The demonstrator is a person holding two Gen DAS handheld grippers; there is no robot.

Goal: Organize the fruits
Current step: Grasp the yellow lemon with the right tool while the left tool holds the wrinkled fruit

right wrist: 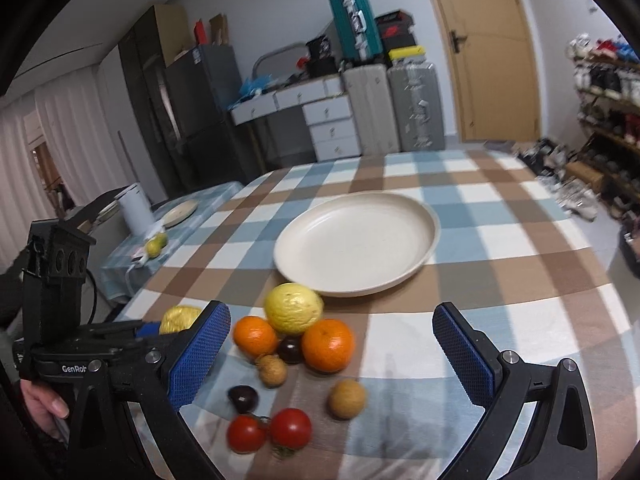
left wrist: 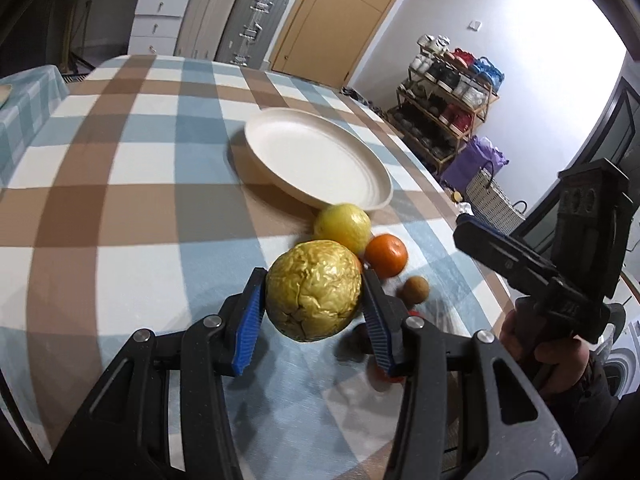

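We had the left gripper clamped on the wrinkled golden fruit, pads on both its sides, lifted clear of the checked tablecloth. Just past its tips sat the yellow citrus and an orange, a small brown fruit beside them; the white plate lay further ahead. Right gripper stood spread wide, nothing in it; the fruit pile lay between its fingers, two tomatoes nearest.

L wrist cam close over table, facing plate; R cam further back; both share plate, fruit pile.
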